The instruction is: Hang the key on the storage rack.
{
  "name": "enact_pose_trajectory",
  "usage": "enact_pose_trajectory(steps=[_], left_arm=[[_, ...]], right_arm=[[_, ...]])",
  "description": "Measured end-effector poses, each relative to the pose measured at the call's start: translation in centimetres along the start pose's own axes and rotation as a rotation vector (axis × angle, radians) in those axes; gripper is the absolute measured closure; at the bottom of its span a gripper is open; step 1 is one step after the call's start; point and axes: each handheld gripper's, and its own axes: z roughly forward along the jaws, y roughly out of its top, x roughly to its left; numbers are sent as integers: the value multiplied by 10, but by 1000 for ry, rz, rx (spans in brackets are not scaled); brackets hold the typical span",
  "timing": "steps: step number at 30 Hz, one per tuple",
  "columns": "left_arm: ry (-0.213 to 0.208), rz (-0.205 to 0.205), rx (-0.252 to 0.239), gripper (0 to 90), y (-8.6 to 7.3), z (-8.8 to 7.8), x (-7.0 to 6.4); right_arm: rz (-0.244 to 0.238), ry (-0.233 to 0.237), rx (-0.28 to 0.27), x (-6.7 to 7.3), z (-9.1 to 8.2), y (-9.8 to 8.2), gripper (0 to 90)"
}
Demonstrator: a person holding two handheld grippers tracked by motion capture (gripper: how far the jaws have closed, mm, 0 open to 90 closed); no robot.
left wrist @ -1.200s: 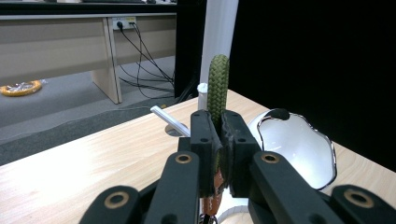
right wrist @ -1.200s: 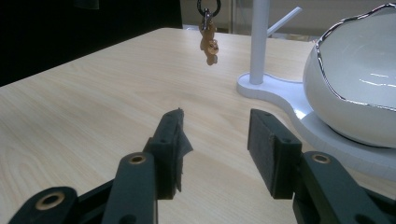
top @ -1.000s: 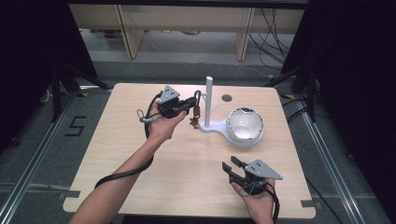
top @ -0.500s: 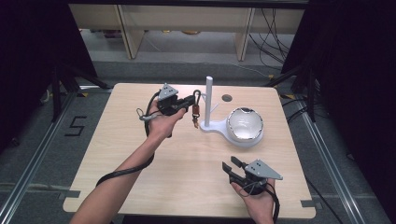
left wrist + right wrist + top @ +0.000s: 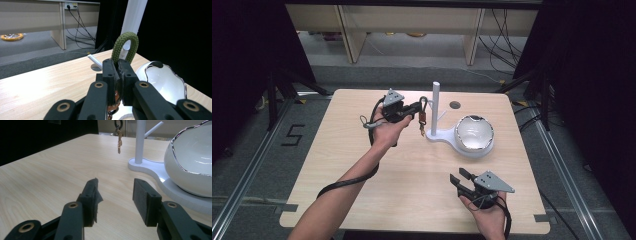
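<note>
On the pale wooden table (image 5: 362, 165), the white stand (image 5: 435, 107) with its upright post serves as landmark; the table sits on a grey floor between dark curtains. Since a second ago the left gripper (image 5: 404, 110) has risen slightly beside the post, clamped on a green cord loop (image 5: 125, 47) from which a small brown key (image 5: 422, 122) dangles clear of the table. The left gripper view shows the loop's weave poking above the closed jaws. The silver-rimmed white bowl (image 5: 474, 136) rests on the stand's base. The right gripper (image 5: 460, 181), jaws parted and empty, stays well in front of the stand.
</note>
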Motion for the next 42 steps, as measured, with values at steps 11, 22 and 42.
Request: enact_pose_trajectory(steps=[11,22,42], left_arm=[[2,-2,8,848,2,4,-2],[6,-4,16,848,0,8,-2],[13,1,28,848,-1,19,-5]], right_arm=[[25,6,8,2,0,-1,563],[6,4,0,-1,0,-1,563],[12,-2,7,0,2,-3,563]])
